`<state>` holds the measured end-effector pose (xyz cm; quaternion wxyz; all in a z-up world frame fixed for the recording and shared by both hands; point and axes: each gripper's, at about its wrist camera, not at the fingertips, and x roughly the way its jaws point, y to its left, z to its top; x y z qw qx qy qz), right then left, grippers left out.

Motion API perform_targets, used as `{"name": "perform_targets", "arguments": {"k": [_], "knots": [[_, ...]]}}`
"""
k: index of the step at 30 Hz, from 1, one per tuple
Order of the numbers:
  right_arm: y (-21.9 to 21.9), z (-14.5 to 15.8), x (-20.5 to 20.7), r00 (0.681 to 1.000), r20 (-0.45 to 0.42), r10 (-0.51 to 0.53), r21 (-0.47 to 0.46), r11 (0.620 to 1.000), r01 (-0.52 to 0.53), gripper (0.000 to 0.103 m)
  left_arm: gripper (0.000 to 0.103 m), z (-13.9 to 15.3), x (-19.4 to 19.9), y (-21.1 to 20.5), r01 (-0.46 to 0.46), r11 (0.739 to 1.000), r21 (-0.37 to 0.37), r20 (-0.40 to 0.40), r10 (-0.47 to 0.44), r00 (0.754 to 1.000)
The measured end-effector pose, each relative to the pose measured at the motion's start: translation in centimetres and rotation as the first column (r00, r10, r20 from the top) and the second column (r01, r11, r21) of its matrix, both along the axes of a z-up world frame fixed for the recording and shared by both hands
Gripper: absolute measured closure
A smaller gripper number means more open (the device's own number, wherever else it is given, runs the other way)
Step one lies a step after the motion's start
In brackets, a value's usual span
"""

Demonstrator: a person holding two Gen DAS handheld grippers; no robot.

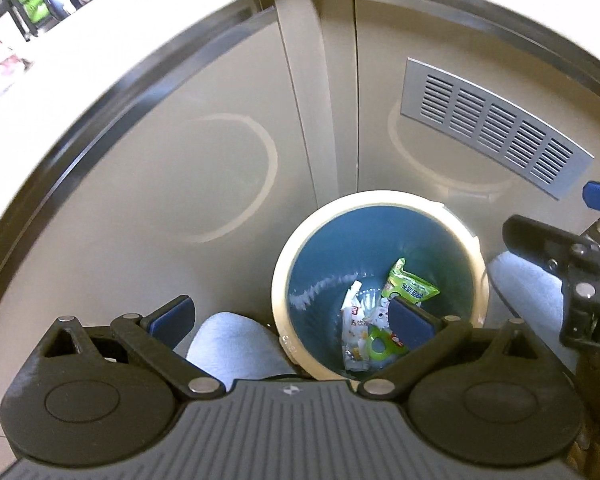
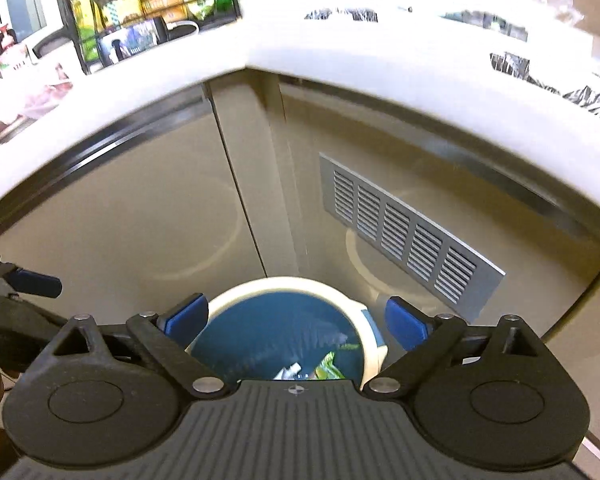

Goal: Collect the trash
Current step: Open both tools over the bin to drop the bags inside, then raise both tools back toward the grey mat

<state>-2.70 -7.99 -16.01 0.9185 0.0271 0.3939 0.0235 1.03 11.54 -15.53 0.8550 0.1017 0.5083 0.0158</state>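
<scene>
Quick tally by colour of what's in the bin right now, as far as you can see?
In the bin, left wrist view:
Green packet: 1
White pouch: 1
Green plastic ring: 1
Total: 3 seen; the left gripper's fingers hide part of the pile.

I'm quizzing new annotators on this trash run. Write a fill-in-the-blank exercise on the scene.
1. The trash bin is lined with a bag coloured ____.
2. The green snack wrapper lies ____ the bin.
3. Both the left hand-held gripper and the right hand-held gripper are ____ and hold nothing.
4. The metal vent grille is fixed to the ____ door.

Missing words: blue; inside; open; cabinet
</scene>
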Motion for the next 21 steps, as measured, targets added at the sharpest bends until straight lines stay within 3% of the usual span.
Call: {"name": "perform_targets", "arguments": {"k": [12, 21], "knots": [[2.4, 2.1, -2.4, 0.985, 0.107, 0.133, -0.072, 0.989, -0.126, 0.003, 0.0, 0.5, -1.9, 0.2, -0.048, 0.999, 0.012, 0.066, 0.047, 0.997], [3.6, 2.3, -3.9, 0.97, 0.136, 0.2, -0.127, 0.975, -0.183, 0.001, 0.0, 1.4, -2.7, 0.6, -0.054, 0.998, 0.025, 0.093, 0.052, 0.994]]}}
